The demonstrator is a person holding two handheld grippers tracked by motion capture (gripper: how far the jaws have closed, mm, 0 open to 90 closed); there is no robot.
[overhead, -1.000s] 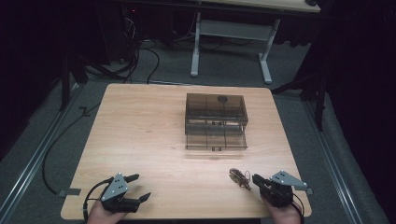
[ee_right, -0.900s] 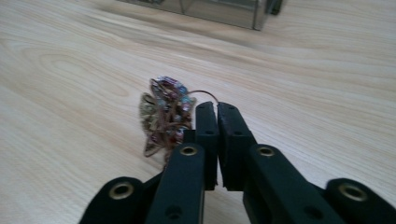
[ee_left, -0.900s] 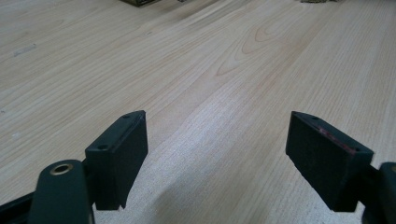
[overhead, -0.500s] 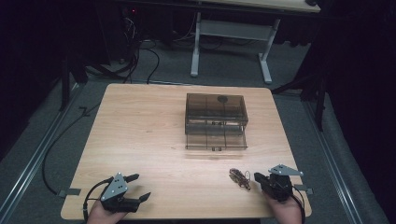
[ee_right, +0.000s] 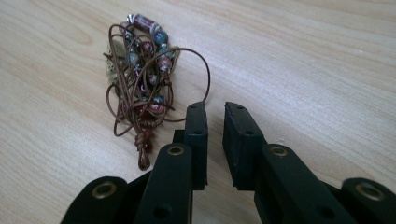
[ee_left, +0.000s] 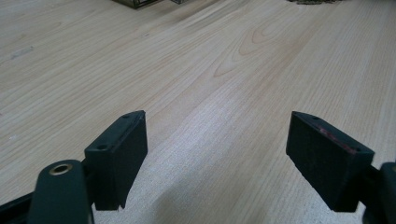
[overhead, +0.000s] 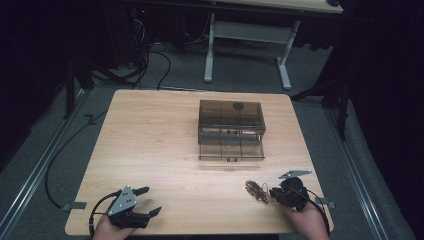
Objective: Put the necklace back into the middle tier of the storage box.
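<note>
A beaded necklace (ee_right: 142,65), brown cord bunched around red, green and grey beads, lies in a heap on the desk (overhead: 150,140) near its front right corner. In the high view the necklace (overhead: 257,190) is a small dark tangle, and its beads are too small to make out there.

My right gripper (ee_right: 215,122) sits just beside the heap, between it and the desk's right edge. Its jaws have just been opening and stand a narrow gap apart with nothing between them; one loop of cord runs close to the tip of the nearer jaw, and I cannot tell whether it touches. From above, the right gripper (overhead: 282,195) is a dark lump over my hand, the jaws hard to separate.

My left gripper (overhead: 134,207) rests at the front left corner, well apart from the necklace, its jaws spread wide over bare wood. In its own camera the left gripper (ee_left: 215,158) has both jaws cut off by the lower frame edge.

A smoky see-through drawer box (overhead: 231,127) stands toward the middle of the desk, its lower drawer pulled out toward the front edge; the contents are too dim to read.
</note>
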